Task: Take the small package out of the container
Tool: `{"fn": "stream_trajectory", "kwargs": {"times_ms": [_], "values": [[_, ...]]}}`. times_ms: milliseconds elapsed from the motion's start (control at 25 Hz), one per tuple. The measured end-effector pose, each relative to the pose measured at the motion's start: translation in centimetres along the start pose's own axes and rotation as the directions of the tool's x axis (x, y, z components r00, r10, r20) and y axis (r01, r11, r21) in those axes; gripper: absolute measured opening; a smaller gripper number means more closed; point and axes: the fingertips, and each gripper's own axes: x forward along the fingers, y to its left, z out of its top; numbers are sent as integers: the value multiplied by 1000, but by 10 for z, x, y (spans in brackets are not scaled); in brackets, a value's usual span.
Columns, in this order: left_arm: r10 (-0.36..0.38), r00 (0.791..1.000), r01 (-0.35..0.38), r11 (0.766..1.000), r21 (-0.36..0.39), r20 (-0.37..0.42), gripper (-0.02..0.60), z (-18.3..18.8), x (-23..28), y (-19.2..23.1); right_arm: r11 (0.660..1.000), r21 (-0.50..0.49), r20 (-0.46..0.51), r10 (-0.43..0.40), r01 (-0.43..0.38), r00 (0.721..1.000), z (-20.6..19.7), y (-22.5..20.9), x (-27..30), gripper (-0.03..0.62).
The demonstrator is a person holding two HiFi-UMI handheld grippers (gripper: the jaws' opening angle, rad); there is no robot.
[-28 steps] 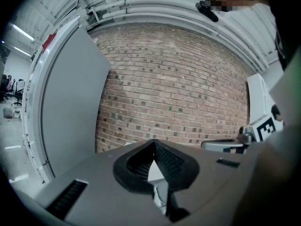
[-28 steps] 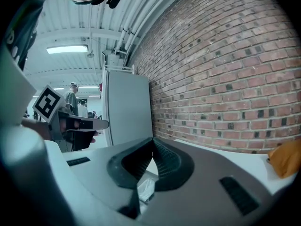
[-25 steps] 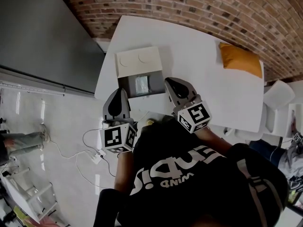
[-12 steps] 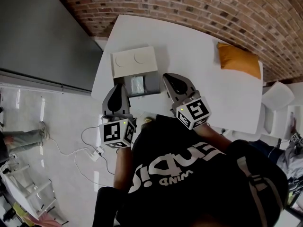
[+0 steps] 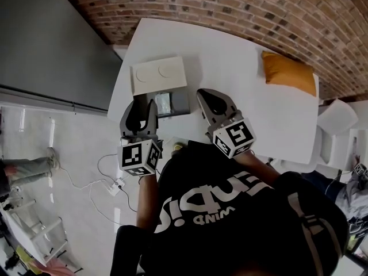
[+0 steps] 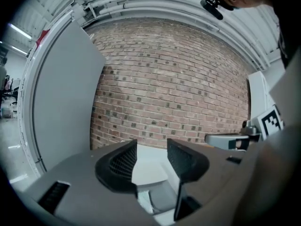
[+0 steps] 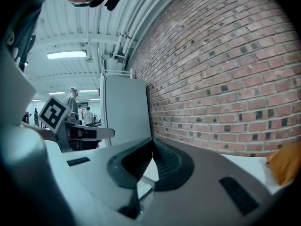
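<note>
On the near left part of the white tabletop [image 5: 241, 56] stands the grey container [image 5: 183, 101], its white lid [image 5: 159, 75] flung back and lying flat on the far side. The small package [image 5: 165, 102], pale and a little shiny, lies inside the container, towards its left half.

The left tongs [image 5: 144, 101] are at the container's near left corner and point almost level towards the brick wall [image 5: 230, 4]. Their jaws have just been opening and now stand well apart. Nothing is gripped between them; the left gripper view shows only the lid and the open container beyond the gap.

The right tongs [image 5: 204, 95] are just beside the container's right wall, over bare tabletop. Their jaws meet at the tips, with nothing held. In the right gripper view, a bit of something shiny shows through the slit below the tips, too small to name with certainty.

Far off at the right end of the tabletop, near the wall, lies an orange cushion [image 5: 289, 73], well apart from both tongs.
</note>
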Motion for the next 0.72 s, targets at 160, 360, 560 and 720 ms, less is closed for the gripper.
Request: {"fn": "stream_trajectory", "kwargs": {"times_ms": [160, 360, 560, 720], "values": [[-18, 1000, 18, 1000, -12, -16, 252, -5, 4, -3, 1000, 0, 2, 8, -8, 1000, 1, -1, 1, 0], [-22, 1000, 22, 999, -25, -20, 278, -5, 9, -4, 1000, 3, 3, 8, -8, 1000, -1, -3, 1, 0], [-22, 999, 21, 999, -29, -40, 278, -9, 15, -3, 1000, 8, 0, 5, -5, 1000, -2, -7, 1, 0], [-16, 998, 15, 1000, -28, -59, 278, -16, 20, 0, 1000, 10, 3, 2, -2, 1000, -2, -10, 1, 0]]}}
